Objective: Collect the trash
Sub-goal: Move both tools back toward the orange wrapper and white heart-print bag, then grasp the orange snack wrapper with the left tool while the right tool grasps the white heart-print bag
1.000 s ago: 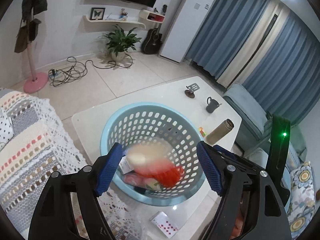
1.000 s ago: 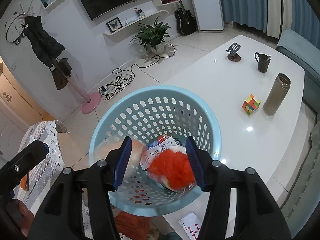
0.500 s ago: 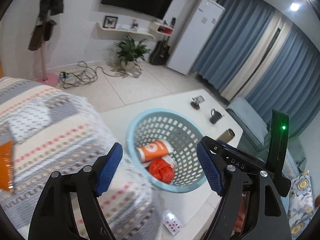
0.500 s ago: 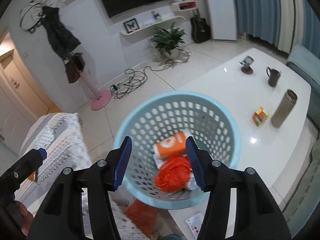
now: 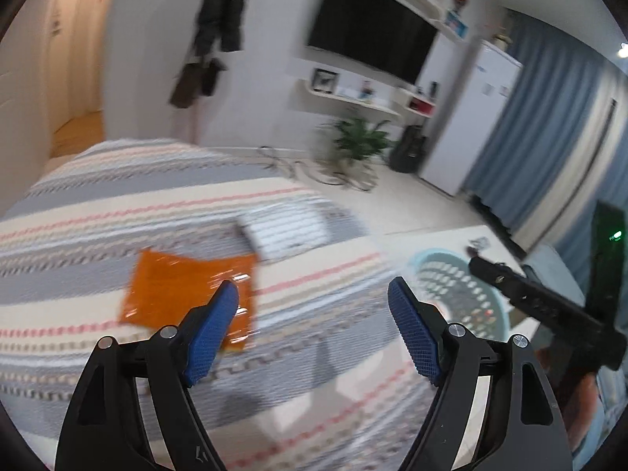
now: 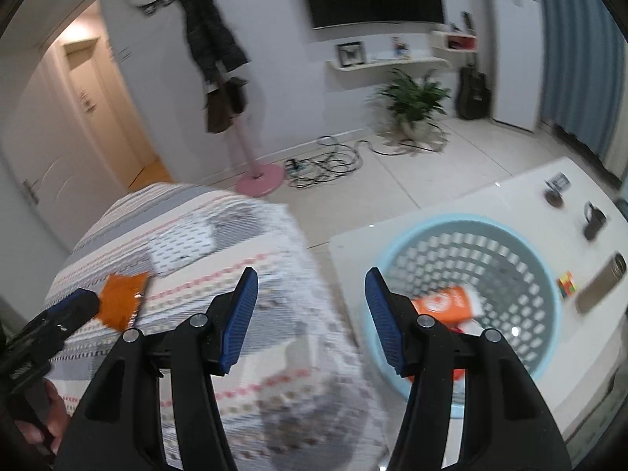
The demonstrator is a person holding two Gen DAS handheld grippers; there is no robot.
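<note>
The left hand-held gripper was spread wide with nothing between its blue pads, poised over the striped blanket. Just beyond its left pad lay a flat orange wrapper on that blanket — shiny, crinkled, and apparently the next piece of trash. A white patterned pillow sat just past the wrapper's far corner.

The right hand-held gripper was likewise released and empty, hanging over the blanket's edge, between the wrapper and the light-blue basket. The basket stood on the white desk, on the opposite side of the right gripper from the wrapper. Inside the basket lay an orange-and-white packet with something red below it, mostly hidden behind the gripper's finger.

Judging by this, the task looked partly done: some trash was already in the basket, while the wrapper was not yet collected. The cube, flask and mug beyond the basket did not look like trash. Motion blur left the rest of the blanket uncertain — more scraps could be there.
</note>
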